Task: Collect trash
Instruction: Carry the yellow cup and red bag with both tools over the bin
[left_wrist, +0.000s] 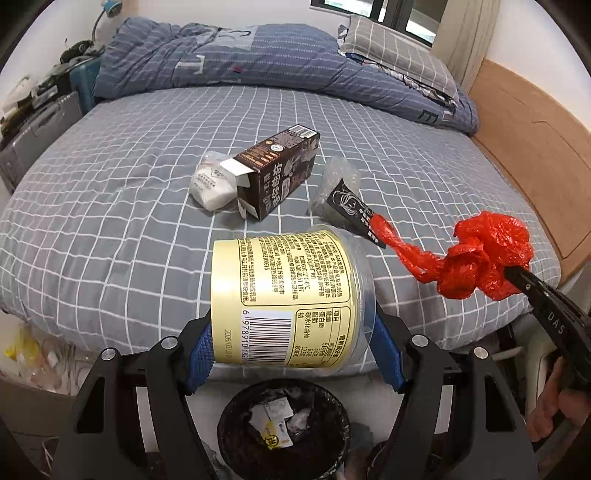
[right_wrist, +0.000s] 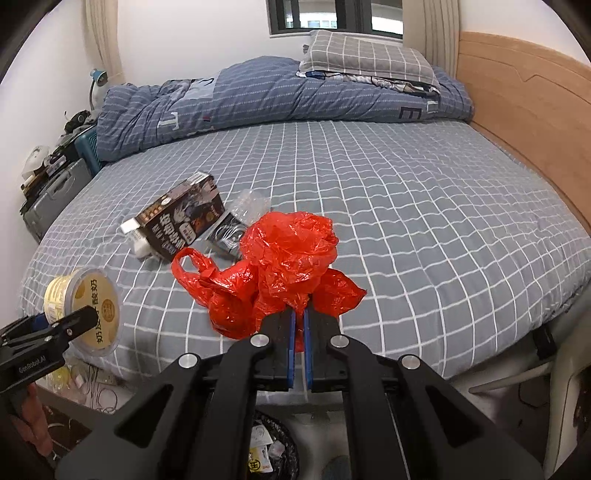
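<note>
Trash lies on the bed (left_wrist: 110, 229) and hangs in both grippers: one red bag, one cup, one carton, one white packet, one clear wrapper with a black label, five pieces counted. Beyond the carton (left_wrist: 275, 171), taken as landmark, a quilt (left_wrist: 229, 55) and one pillow (left_wrist: 395, 51) sit against the far wall. Below the bed's near edge, well nearer than the carton, stands one bin (left_wrist: 284, 428), its paper scraps plain from the left wrist, only a sliver from the right. Right of the carton and nearer, the bag (right_wrist: 280, 269) is pinched in the right gripper (right_wrist: 300, 321), jaws nearly together; only the right view shows its handle loop. Nearer than the carton, the cup (left_wrist: 288, 295) is clamped sideways in the left gripper (left_wrist: 291, 350), above the bin; its lid face shows only from the right wrist. The packet (left_wrist: 212, 184) touches the carton's open end; the wrapper (left_wrist: 341, 195) lies just right.
</note>
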